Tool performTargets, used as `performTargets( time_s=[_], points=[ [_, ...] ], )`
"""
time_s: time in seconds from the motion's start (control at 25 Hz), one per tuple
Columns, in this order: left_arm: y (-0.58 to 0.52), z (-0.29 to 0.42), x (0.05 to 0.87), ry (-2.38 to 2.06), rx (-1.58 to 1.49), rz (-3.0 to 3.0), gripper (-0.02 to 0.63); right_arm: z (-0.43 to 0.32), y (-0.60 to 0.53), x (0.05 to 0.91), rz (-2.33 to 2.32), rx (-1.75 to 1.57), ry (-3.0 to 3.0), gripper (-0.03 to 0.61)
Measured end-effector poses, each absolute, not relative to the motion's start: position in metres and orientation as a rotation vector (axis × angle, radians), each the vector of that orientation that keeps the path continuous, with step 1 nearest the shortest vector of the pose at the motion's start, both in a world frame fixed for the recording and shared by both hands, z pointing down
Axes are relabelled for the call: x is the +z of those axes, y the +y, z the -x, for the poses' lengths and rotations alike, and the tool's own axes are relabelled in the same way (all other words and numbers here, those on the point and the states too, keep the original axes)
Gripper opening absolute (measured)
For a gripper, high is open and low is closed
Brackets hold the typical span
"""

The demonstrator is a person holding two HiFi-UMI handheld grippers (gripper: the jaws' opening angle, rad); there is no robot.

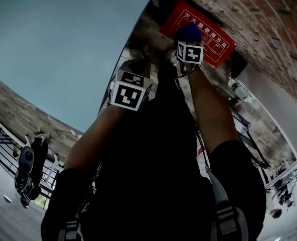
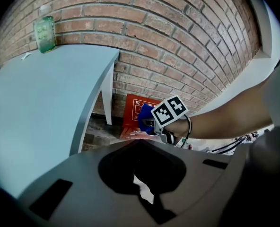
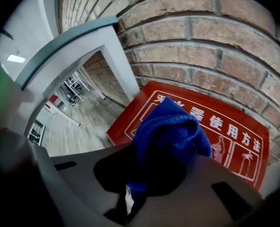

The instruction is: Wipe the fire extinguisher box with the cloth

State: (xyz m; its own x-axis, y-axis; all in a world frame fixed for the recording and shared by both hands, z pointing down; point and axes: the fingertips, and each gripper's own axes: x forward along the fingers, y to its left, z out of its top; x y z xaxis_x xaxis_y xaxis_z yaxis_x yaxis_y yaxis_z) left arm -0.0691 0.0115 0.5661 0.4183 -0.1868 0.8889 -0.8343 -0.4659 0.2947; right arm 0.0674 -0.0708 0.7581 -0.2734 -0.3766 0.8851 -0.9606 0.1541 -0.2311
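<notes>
The right gripper (image 1: 187, 40) is clenched on a bunched blue cloth (image 3: 170, 131), with most of the cloth pushed out ahead of the jaws, probably so that soft fabric rather than hard plastic meets the box. The red box (image 3: 234, 143) stands low against the brick wall (image 2: 178, 41), and the cloth sits over the left part of its printed front; whether it presses on that front yet cannot be told. The left gripper (image 2: 142, 174) hangs back from the box, jaws together on nothing, apparently kept clear of the wiping arm. A pale table (image 2: 45, 93) stands just left of the box, one leg near the box's side, with a green bottle (image 2: 45, 33) on its far end by the wall. The floor (image 3: 78, 126) before the box is grey and paved.
</notes>
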Motion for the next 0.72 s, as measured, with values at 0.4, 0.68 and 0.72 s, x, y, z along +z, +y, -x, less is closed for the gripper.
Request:
performTargets(
  time_s=[0.4,0.68,0.72],
  points=[
    [0.008,0.106,0.560,-0.872,1.053,-1.906,-0.003,0.032,-0.099,0.756,-0.962,1.034,-1.882,0.052],
    [-0.022,0.099,0.529,-0.920,0.954,-1.975,-0.003,0.001,-0.085,0.690,-1.125,1.089,-1.927,0.052],
    [-0.031,0.094,0.523,-0.931,0.928,-1.988,-0.003,-0.009,-0.083,0.675,-1.174,1.079,-1.948,0.052]
  ],
)
